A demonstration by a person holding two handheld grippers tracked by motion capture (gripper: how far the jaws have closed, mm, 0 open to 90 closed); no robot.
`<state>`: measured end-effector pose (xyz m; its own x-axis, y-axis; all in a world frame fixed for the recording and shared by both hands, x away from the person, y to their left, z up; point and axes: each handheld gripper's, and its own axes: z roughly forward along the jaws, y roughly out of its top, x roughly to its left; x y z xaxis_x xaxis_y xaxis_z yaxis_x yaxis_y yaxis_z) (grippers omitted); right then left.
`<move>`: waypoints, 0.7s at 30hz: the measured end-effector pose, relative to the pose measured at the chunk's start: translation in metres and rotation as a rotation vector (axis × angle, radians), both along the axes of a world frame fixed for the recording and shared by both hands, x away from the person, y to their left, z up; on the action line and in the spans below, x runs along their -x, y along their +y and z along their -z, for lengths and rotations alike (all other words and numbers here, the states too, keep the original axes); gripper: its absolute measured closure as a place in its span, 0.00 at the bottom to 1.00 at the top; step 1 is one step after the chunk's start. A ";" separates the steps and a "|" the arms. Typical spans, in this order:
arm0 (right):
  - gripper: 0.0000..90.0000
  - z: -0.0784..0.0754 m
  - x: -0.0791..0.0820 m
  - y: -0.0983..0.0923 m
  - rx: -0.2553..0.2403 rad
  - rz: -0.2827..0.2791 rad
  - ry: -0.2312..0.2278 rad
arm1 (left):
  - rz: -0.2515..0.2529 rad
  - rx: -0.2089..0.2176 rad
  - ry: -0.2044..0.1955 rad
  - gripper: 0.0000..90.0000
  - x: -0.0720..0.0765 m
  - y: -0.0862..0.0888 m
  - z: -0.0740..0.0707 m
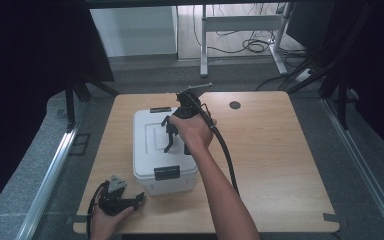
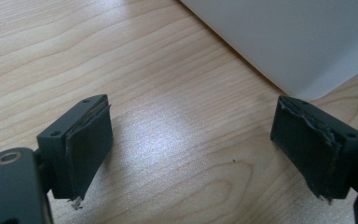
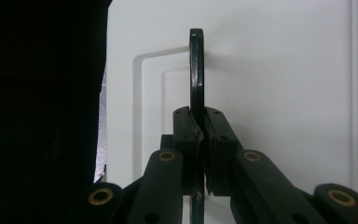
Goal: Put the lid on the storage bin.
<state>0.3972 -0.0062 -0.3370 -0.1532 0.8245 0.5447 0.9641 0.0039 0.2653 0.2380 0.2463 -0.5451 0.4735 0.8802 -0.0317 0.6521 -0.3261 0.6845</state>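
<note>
High view: your right claw (image 1: 172, 134) sits over the white box (image 1: 147, 150) mid-worktop (image 1: 280, 165), left claw (image 1: 130, 202) resting near its front corner; left gripper view: jaws apart, nothing between; right gripper view: jaws clamped on the black handle (image 3: 196, 70); a tilted pull could let that thin bar slip.

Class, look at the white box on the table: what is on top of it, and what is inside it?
On the white box's lid stands its black handle, raised and clamped by the right gripper. The lid is shut, so the inside is hidden.
</note>
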 end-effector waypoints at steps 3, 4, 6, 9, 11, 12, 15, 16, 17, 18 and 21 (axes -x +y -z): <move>0.94 0.007 -0.002 0.003 0.008 0.005 0.010 | 0.001 -0.001 0.000 0.14 0.000 0.000 0.000; 0.94 0.009 -0.003 0.003 0.007 0.007 0.015 | 0.001 0.000 0.000 0.14 0.000 0.000 0.000; 0.94 0.014 -0.004 0.003 0.010 0.013 0.020 | 0.001 0.000 0.000 0.14 0.000 0.000 0.000; 0.94 0.017 -0.005 0.003 0.014 0.017 0.028 | 0.002 0.000 0.002 0.14 0.000 0.000 0.000; 0.94 0.019 -0.005 0.003 0.012 0.015 0.035 | 0.002 0.000 0.002 0.14 0.000 0.000 0.000; 0.94 0.020 -0.005 0.003 0.016 0.011 0.036 | 0.002 0.000 0.002 0.14 0.000 0.000 0.000; 0.94 0.021 -0.004 0.004 0.021 0.009 0.034 | 0.002 0.000 0.002 0.14 0.000 0.000 0.000; 0.94 0.022 -0.003 0.003 0.025 0.009 0.036 | 0.002 -0.001 0.002 0.14 0.000 0.000 0.000; 0.94 0.022 -0.003 0.003 0.025 0.009 0.036 | 0.002 -0.001 0.002 0.14 0.000 0.000 0.000; 0.94 0.022 -0.003 0.003 0.026 0.006 0.032 | 0.002 0.000 0.002 0.14 0.000 0.000 0.000; 0.92 0.021 -0.002 0.005 0.036 -0.008 0.019 | 0.002 -0.001 0.002 0.14 0.000 0.000 0.000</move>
<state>0.3992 -0.0016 -0.3576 -0.1500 0.8422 0.5179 0.9689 0.0210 0.2465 0.2380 0.2463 -0.5450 0.4753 0.8792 -0.0320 0.6525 -0.3279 0.6831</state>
